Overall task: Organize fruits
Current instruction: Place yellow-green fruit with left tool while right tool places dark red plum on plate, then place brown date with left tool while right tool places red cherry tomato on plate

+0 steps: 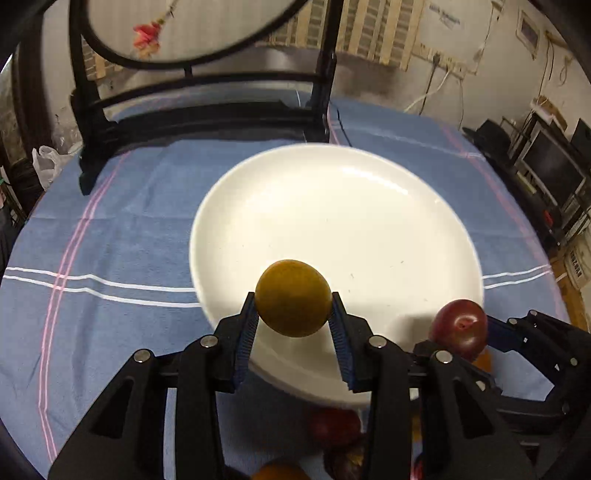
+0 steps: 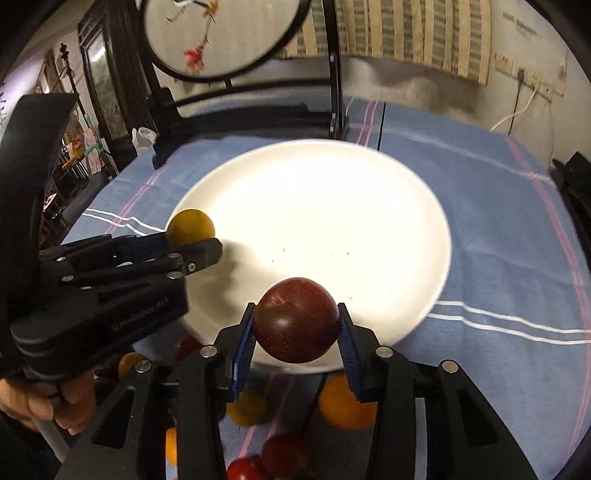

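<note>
The left tongs [image 1: 293, 315] pinch a yellow fruit [image 1: 293, 298] between their blue ribbed pads, one pad pressed on each side of it. The fruit hangs over the near rim of a white plate [image 1: 369, 221], which spreads out ahead of the tongs on a surface covered by a blue cloth [image 1: 110, 240] with white and pink stripes.

To the right of the left tongs, the right tongs [image 2: 296, 332] grip a dark red fruit [image 2: 296, 319] in the same way, a pad on each side, also above the plate's near edge. In the right wrist view the left tongs come in from the left, the yellow fruit sitting at their tip over the plate's left rim, and a hand [image 2: 44, 402] wraps the handle below them.

Beneath and behind both tongs, on the cloth just short of the plate, lie loose fruits: an orange fruit [image 2: 345, 404] under the right finger of the right tongs, a yellow one [image 2: 247, 406] under its left finger, and several red ones [image 2: 284, 454] nearer still. They are partly hidden by the tong bodies.

Beyond the plate, at the far side of the surface, stands a black frame [image 1: 207, 122] holding a round white panel [image 1: 192, 26] with a red flower on it.
</note>
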### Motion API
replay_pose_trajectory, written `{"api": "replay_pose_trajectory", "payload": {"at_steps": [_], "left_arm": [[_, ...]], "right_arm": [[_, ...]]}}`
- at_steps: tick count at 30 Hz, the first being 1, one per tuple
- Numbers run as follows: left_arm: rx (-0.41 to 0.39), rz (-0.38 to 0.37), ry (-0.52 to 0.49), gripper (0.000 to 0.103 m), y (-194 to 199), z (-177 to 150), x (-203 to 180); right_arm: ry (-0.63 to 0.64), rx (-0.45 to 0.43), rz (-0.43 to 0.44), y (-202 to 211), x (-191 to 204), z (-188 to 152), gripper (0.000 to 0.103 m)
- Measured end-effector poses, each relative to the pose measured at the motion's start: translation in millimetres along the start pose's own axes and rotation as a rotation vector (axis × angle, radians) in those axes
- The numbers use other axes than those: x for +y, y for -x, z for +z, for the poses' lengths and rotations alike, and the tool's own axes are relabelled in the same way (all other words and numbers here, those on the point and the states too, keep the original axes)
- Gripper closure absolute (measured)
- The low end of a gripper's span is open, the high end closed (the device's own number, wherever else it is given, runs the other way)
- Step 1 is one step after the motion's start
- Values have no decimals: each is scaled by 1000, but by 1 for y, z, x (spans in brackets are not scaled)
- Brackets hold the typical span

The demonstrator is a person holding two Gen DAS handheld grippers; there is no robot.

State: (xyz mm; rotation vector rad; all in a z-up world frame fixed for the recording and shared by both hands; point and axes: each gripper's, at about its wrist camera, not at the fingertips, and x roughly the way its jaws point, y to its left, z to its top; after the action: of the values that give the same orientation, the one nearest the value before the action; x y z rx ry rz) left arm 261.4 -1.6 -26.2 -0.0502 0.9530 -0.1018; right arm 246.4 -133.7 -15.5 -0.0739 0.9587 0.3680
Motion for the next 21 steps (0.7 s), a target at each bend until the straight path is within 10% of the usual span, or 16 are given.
{"api": "replay_pose_trajectory", "payload": {"at_steps": [4, 21], "left_arm": [[-33, -7, -3, 34, 6, 0, -1], [-178, 123, -37, 12, 105, -106, 38]], "right_arm": [[-2, -31, 0, 3, 4, -3, 36], [14, -21, 47, 105, 8, -131, 31]]}}
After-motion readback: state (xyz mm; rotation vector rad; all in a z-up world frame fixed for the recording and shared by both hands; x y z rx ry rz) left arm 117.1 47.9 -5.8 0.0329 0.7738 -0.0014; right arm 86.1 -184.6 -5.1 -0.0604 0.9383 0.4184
